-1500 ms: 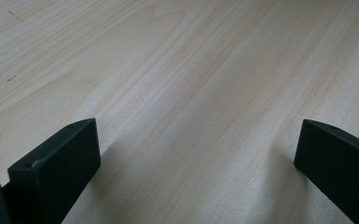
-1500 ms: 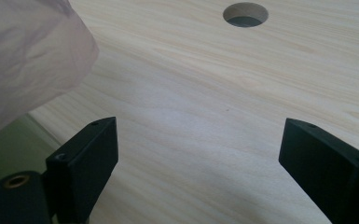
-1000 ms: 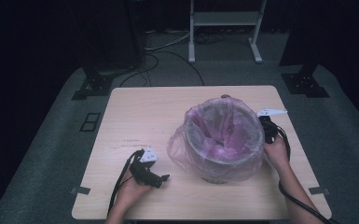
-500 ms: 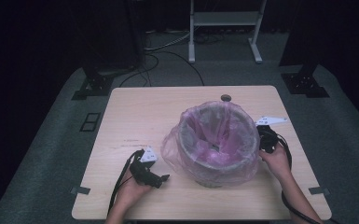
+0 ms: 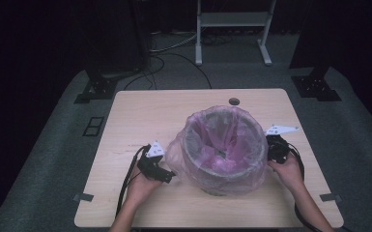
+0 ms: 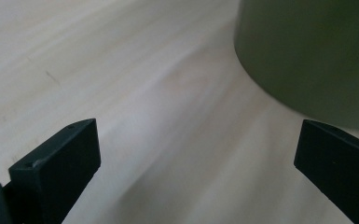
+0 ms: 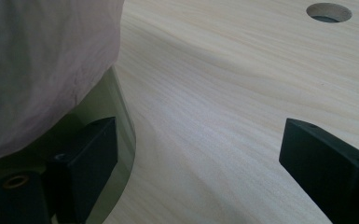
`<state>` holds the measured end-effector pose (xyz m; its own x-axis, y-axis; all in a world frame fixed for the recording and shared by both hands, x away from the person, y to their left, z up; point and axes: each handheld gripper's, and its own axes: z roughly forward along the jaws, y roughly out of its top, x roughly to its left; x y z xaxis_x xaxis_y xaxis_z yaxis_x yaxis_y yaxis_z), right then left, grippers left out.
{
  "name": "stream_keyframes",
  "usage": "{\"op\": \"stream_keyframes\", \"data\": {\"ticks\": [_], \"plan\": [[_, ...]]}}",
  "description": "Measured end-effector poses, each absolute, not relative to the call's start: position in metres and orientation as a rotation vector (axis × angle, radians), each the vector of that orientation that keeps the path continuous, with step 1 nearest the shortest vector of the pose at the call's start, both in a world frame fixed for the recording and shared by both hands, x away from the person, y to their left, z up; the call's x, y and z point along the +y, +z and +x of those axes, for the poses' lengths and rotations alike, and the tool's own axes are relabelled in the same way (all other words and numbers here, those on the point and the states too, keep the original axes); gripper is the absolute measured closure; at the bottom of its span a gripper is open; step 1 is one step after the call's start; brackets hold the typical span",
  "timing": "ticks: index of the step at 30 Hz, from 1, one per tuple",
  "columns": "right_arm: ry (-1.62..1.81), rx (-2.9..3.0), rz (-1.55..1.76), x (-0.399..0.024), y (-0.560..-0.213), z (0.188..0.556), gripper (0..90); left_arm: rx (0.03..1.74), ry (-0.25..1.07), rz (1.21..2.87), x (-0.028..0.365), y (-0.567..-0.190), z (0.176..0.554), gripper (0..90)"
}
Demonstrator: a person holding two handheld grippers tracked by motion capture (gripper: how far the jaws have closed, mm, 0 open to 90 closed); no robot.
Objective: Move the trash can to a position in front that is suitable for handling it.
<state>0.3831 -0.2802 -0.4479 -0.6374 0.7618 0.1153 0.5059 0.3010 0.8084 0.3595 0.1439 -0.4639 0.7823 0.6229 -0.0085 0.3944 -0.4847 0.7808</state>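
A grey-green bin (image 5: 222, 181) stands on the wooden table (image 5: 140, 116), lined with a pink translucent bag (image 5: 244, 126) whose edge is folded out over the rim. In the right gripper view the bag (image 7: 42, 70) hangs over the bin's wall (image 7: 116, 135). My left gripper (image 5: 166, 175) rests low on the table just left of the bin, open and holding nothing; its own view shows the bin (image 6: 307, 56) ahead to the right. My right gripper (image 5: 272, 151) stands open beside the bin's right side, one jaw close to the wall.
A round cable hole (image 5: 234, 101) pierces the table beyond the bin, also seen as the hole (image 7: 328, 11) in the right gripper view. Stand feet (image 5: 232, 58) and cables lie on the dark floor behind. Bare wood spreads left and behind the bin.
The bin with its bag has shifted a little toward the front left. My right gripper has come down and back along the bin's right side. The left gripper has stayed put.
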Motion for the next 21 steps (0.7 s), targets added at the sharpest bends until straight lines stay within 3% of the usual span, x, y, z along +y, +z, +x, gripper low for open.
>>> {"op": "stream_keyframes", "data": {"ticks": [9,21], "plan": [[1.26,2.287,1.15,-0.281,-0.447,0.381,10.4,0.763,0.3,2.072,0.123,-0.46,0.379,0.0],[1.281,2.295,1.141,-0.279,-0.449,0.368,10.4,0.726,0.271,2.103,0.118,-0.457,0.365,0.0]]}}
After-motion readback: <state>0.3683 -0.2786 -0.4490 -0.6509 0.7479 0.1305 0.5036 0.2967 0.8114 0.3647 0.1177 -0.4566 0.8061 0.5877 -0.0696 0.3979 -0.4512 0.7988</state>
